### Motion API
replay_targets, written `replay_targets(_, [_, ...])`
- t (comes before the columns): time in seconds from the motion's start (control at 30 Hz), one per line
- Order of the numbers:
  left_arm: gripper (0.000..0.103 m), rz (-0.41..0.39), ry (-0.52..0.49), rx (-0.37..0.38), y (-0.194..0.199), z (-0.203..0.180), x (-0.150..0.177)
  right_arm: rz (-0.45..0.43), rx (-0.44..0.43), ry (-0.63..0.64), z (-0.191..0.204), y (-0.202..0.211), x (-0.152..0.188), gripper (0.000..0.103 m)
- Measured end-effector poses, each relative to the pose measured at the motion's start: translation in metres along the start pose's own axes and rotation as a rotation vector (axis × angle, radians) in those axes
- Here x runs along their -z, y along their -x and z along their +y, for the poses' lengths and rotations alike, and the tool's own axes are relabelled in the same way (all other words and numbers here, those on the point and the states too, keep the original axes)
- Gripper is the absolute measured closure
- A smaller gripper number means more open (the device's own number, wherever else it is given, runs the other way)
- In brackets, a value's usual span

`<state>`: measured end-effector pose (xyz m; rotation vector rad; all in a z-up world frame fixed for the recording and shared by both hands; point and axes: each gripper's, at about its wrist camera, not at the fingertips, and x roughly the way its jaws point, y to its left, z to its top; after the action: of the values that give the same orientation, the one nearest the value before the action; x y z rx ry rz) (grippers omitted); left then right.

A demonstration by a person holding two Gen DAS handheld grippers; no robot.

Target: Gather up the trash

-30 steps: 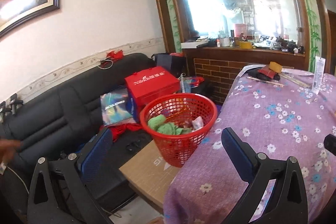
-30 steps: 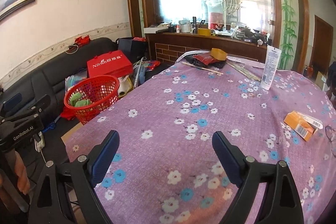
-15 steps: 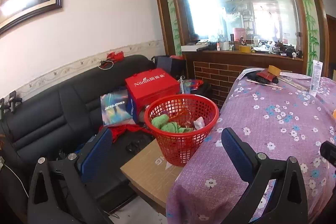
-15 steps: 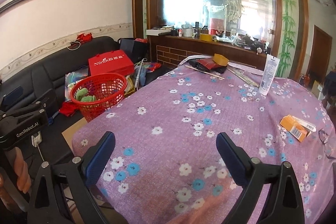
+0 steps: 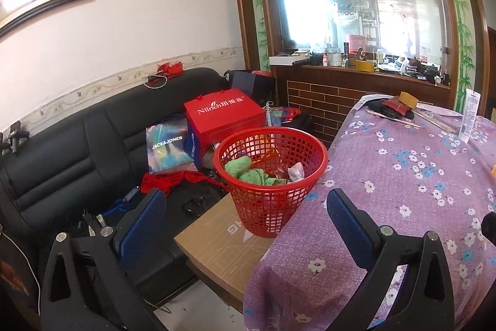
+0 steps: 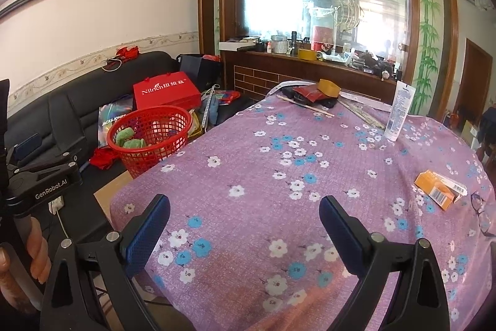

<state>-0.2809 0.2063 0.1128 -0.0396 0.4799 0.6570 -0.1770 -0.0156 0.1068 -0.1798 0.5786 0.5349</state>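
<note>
Fingers (image 5: 347, 225) of the left gripper (image 5: 245, 216) stand wide apart with nothing between them, hovering before the red basket (image 5: 269, 176). Fingers (image 6: 341, 225) of the right gripper (image 6: 245, 222) are likewise spread and hold nothing, above the near edge of the desk (image 6: 248, 176) with its purple flowered cloth.

Taking the red basket as landmark: it stands on a brown cardboard box (image 5: 223, 241), touching the desk's cloth at the corner. Inside it lie green cloth (image 5: 248, 171) and crumpled wrappers (image 5: 294, 171). Behind it, on the black sofa (image 5: 77, 145), sit a red gift box (image 5: 223, 117) and a shiny Jack & Jones bag (image 5: 166, 148).

Well away from the basket, across the desk, an orange carton (image 6: 438, 191) lies near the far right edge, beside a pair of glasses (image 6: 480, 207). A white tube (image 6: 400, 110) stands upright at the back of the desk, and near it a roll of brown tape (image 6: 330, 87) rests on dark and red packets.
</note>
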Motion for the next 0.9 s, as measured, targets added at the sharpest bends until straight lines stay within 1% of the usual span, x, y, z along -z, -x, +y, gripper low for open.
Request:
replay_targets(0.27, [0.000,0.009,-0.002,-0.009,-0.0045,0.0014,0.0014,-0.002,-0.009,0.027,0.0096,0.0000,-0.0002,0.004])
replay_targets(0.43, [0.000,0.012,-0.010,-0.011,-0.0060,0.0001,0.0027,0.011,-0.017,0.027,0.0084,-0.0019,0.0021,0.004])
replay_targets(0.9, [0.000,0.021,-0.012,-0.005,-0.0056,-0.0003,0.0037,0.011,-0.016,0.031,0.0099,-0.0020,0.0001,0.004])
